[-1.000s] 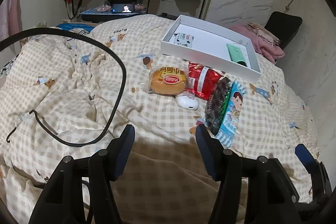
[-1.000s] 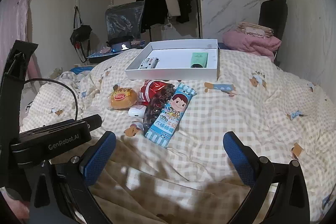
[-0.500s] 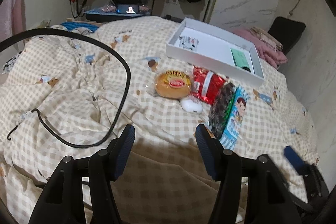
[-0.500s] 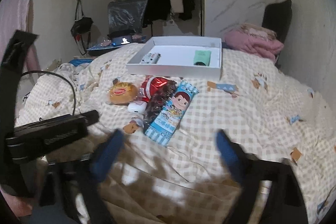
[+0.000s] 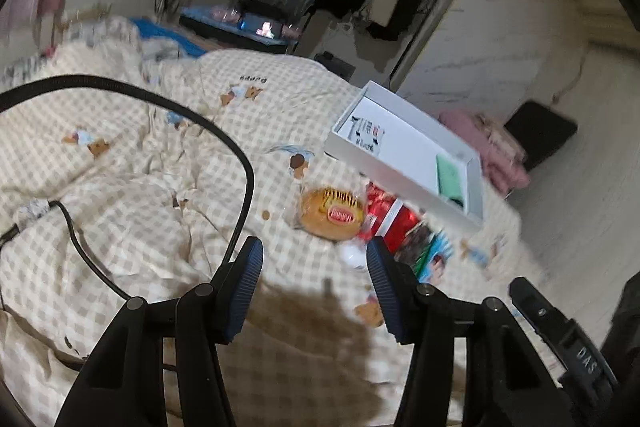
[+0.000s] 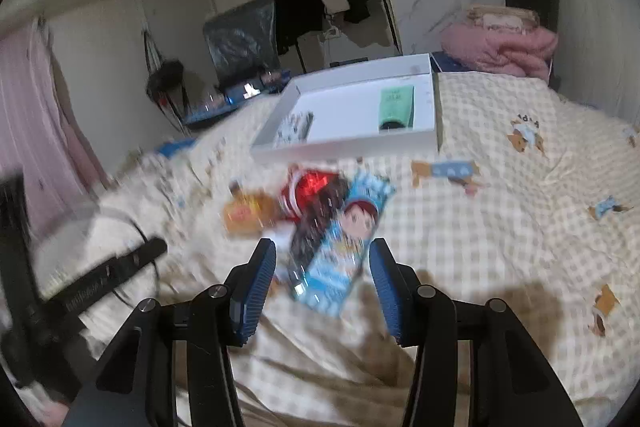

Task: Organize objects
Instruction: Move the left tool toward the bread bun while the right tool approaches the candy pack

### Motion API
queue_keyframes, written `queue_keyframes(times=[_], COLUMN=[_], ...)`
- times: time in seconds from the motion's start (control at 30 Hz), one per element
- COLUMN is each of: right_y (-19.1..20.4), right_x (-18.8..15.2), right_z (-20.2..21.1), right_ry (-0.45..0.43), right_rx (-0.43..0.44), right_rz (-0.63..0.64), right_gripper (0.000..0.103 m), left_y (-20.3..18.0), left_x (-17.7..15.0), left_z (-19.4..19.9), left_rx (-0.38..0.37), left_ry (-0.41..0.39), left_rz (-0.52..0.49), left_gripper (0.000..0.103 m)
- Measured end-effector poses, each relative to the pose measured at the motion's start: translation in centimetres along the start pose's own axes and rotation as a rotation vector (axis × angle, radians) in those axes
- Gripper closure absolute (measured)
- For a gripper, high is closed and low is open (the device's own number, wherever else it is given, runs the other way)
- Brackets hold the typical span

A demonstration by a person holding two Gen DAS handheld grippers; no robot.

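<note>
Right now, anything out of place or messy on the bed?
Yes. Four snack packs lie overlapping on the checked quilt in front of the white shallow box: round yellow bun pack, red foil bag, dark packet, blue cartoon-face packet. Only a green tube and a small printed pack are boxed.

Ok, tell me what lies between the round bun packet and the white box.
Nearly nothing: in the left wrist view only a narrow strip of checked quilt separates the bun packet from the white box. The red packet lies beside the bun.
</note>
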State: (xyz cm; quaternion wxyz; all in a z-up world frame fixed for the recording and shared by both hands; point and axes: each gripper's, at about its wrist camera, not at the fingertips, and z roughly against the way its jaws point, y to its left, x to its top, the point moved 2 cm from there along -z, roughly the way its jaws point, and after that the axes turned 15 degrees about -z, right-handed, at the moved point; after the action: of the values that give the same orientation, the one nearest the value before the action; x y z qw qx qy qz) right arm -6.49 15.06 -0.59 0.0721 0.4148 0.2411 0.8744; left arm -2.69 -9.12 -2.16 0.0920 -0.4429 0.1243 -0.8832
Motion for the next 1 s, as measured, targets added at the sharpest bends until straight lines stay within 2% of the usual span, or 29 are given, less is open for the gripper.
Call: queue_keyframes(times=[0.07,0.13,0.17,0.23,0.33,0.43,0.5,0.57,0.63,0.7,0.77,0.87,0.93,1.0], right_y=[0.4,1.1,1.6,2.7,3.7,3.4,2.9,2.1,1.2,0.3,-0.5,-1.2,-1.6,-1.8], right_x=[2.1,4.8,6.0,8.3,10.5,10.9,10.7,10.1,9.3,8.8,8.2,7.2,6.8,6.5], right_z=[0.5,1.1,1.5,2.5,3.0,3.4,3.2,2.6,1.6,0.7,-0.1,-1.4,-2.1,-2.6], right_ry=[0.020,0.040,0.046,0.029,0.009,-0.031,-0.037,-0.024,0.002,0.025,0.041,0.072,0.092,0.100], right_rx=[0.035,0.078,0.104,0.139,0.096,0.113,0.118,0.088,0.077,0.065,0.024,0.010,0.014,0.012], right_rz=[-0.030,-0.075,-0.099,-0.141,-0.188,-0.246,-0.242,-0.238,-0.248,-0.258,-0.260,-0.260,-0.272,-0.269], right_gripper=[0.051,0.033,0.029,0.028,0.028,0.028,0.028,0.028,0.028,0.028,0.028,0.028,0.028,0.028], left_y=[0.8,1.0,1.0,0.5,-0.7,-2.6,-3.5,-4.4,-4.8,-4.7,-4.4,-3.2,-2.6,-2.3], left_x=[2.1,4.4,5.5,7.8,10.6,12.9,13.7,13.4,11.1,7.9,6.2,4.6,3.8,3.0], left_z=[0.4,0.9,1.3,2.2,3.0,2.7,1.5,-0.3,-2.5,-5.7,-7.9,-10.6,-11.6,-12.1], left_rx=[-0.026,-0.039,-0.037,-0.051,-0.044,-0.018,-0.023,0.001,0.025,0.037,0.045,0.053,0.023,-0.034], left_ry=[0.017,0.021,0.020,-0.004,-0.027,-0.058,-0.034,-0.002,0.034,0.107,0.175,0.207,0.244,0.274], left_rz=[0.035,0.035,0.037,0.035,0.002,-0.016,-0.022,-0.029,-0.023,-0.048,-0.061,-0.071,-0.056,0.007], left_gripper=[0.045,0.045,0.045,0.043,0.030,0.025,0.025,0.025,0.025,0.025,0.025,0.025,0.025,0.025])
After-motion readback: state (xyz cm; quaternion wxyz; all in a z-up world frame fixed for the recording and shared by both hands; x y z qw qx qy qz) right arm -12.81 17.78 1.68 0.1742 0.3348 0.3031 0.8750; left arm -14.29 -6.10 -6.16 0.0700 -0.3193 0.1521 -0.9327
